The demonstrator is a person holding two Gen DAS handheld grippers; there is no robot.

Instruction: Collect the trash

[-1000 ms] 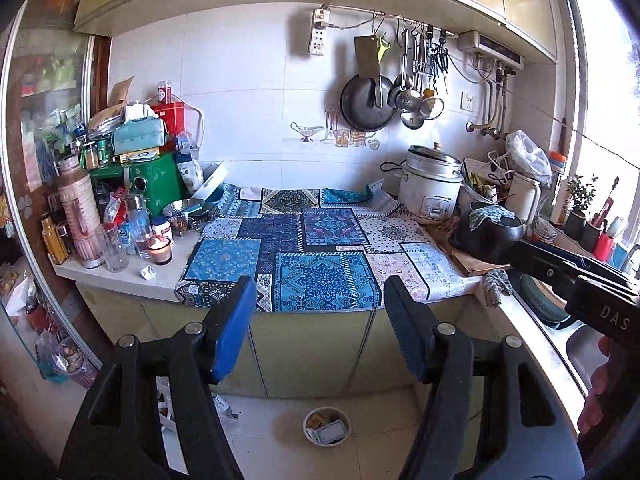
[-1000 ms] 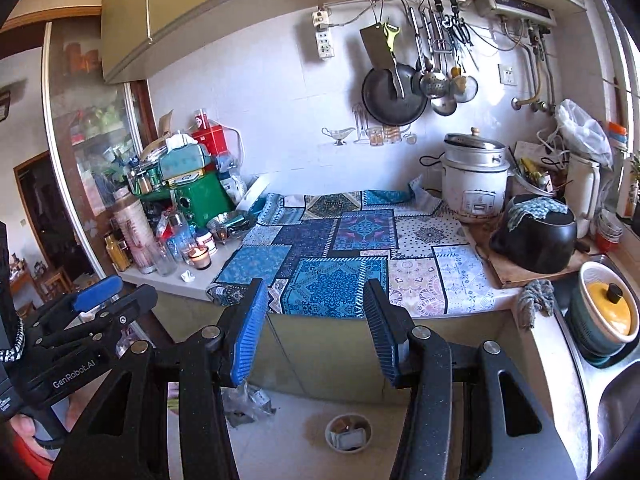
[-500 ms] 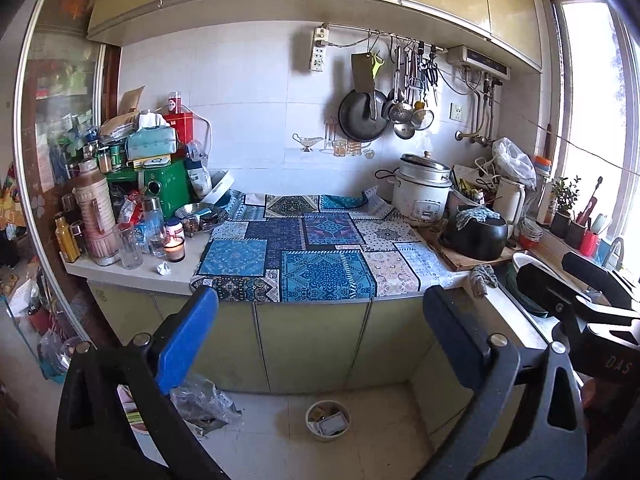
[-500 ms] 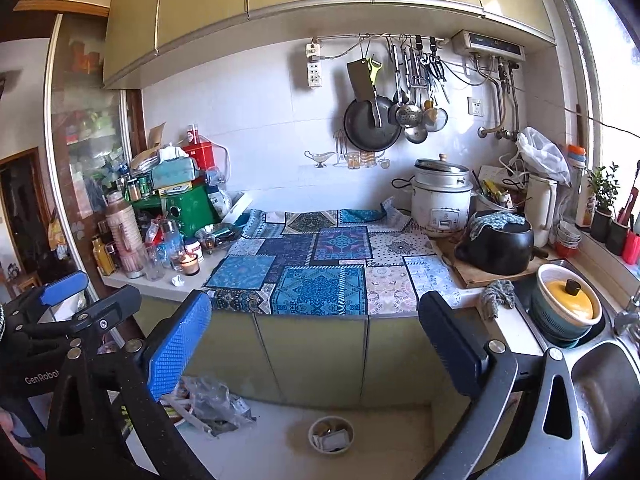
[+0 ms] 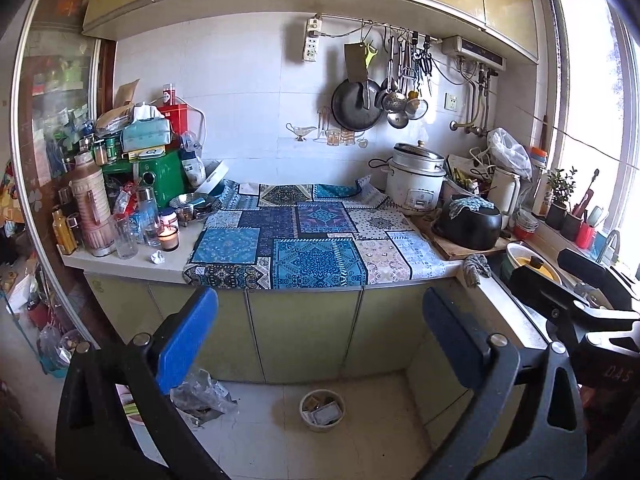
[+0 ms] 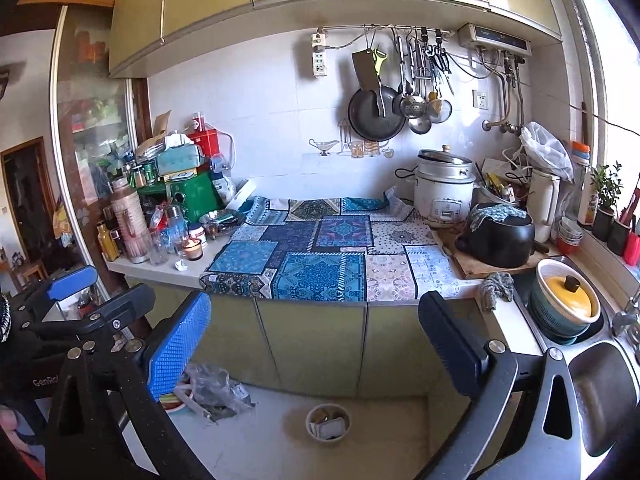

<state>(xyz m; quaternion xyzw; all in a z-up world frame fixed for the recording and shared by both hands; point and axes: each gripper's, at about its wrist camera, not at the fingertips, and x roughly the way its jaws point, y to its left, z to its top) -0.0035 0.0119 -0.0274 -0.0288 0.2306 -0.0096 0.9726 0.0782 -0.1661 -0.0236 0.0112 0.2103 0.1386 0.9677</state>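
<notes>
A small crumpled white paper ball point(image 5: 157, 257) lies on the white counter left of the patterned cloth, near a lit candle point(image 5: 168, 237); it also shows in the right wrist view point(image 6: 181, 265). A small round bin point(image 5: 322, 407) with scraps stands on the floor below the cabinets, also in the right wrist view point(image 6: 328, 426). My left gripper point(image 5: 320, 340) is open and empty, held back from the counter. My right gripper point(image 6: 316, 344) is open and empty, beside it to the right.
A blue patchwork cloth point(image 5: 312, 248) covers the counter. Bottles, jars and a green box point(image 5: 160, 180) crowd the left end. A rice cooker point(image 5: 416, 184), black pot point(image 5: 472, 224) and sink point(image 6: 600, 392) are on the right. A crumpled plastic bag point(image 5: 204, 396) lies on the floor.
Both grippers have opened wide and pulled back from the counter, so more of the floor and the bin shows.
</notes>
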